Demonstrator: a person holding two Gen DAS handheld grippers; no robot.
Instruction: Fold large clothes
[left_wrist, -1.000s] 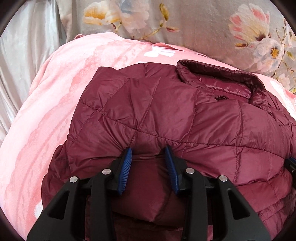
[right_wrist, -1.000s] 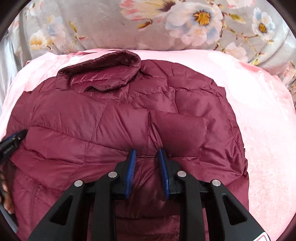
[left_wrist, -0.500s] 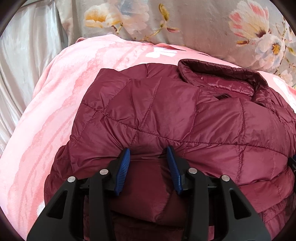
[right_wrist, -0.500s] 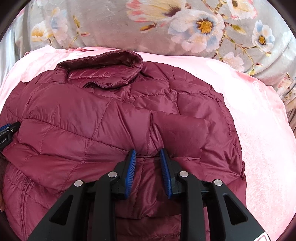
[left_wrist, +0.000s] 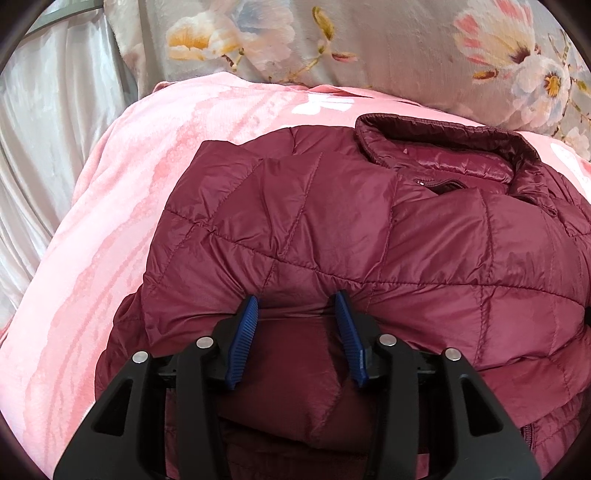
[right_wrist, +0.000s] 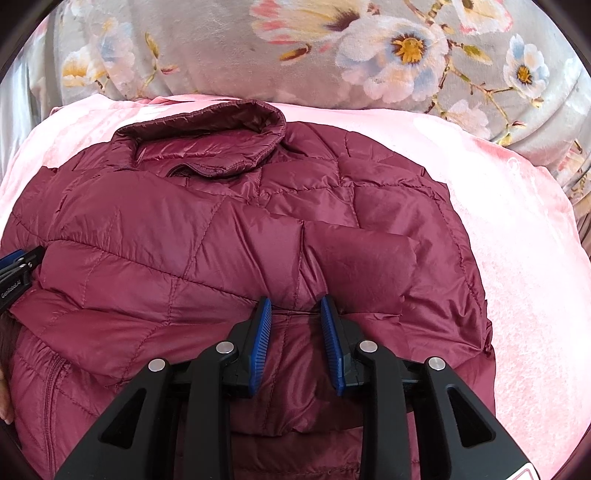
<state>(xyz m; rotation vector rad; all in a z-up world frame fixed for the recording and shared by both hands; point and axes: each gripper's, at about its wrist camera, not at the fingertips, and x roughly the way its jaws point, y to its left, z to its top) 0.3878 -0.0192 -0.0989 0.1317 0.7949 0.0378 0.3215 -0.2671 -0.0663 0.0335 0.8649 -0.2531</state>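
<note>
A maroon quilted puffer jacket (left_wrist: 369, 229) (right_wrist: 184, 240) lies on the bed, collar (left_wrist: 443, 136) (right_wrist: 207, 133) at the far end. Its lower part is folded up over the chest. My left gripper (left_wrist: 297, 306) sits at the left of that folded edge. Its jaws are opening, and a bulge of jacket fabric still fills the gap and touches the blue pads (left_wrist: 242, 339). My right gripper (right_wrist: 295, 308) holds the same edge further right, with gathered fabric pinched between its narrower jaws. The left gripper's body (right_wrist: 18, 269) shows at the right wrist view's left border.
A pink plush blanket (left_wrist: 92, 240) (right_wrist: 517, 240) lies under the jacket and extends to both sides. A grey floral cover (left_wrist: 406, 48) (right_wrist: 221, 48) rises behind the collar. Pale shiny drapery (left_wrist: 44, 129) hangs at the far left.
Both pairs of jaws have widened slightly, the left a little more. The fabric between them has puffed out. Both hands stay in place, and the jacket has not shifted.
</note>
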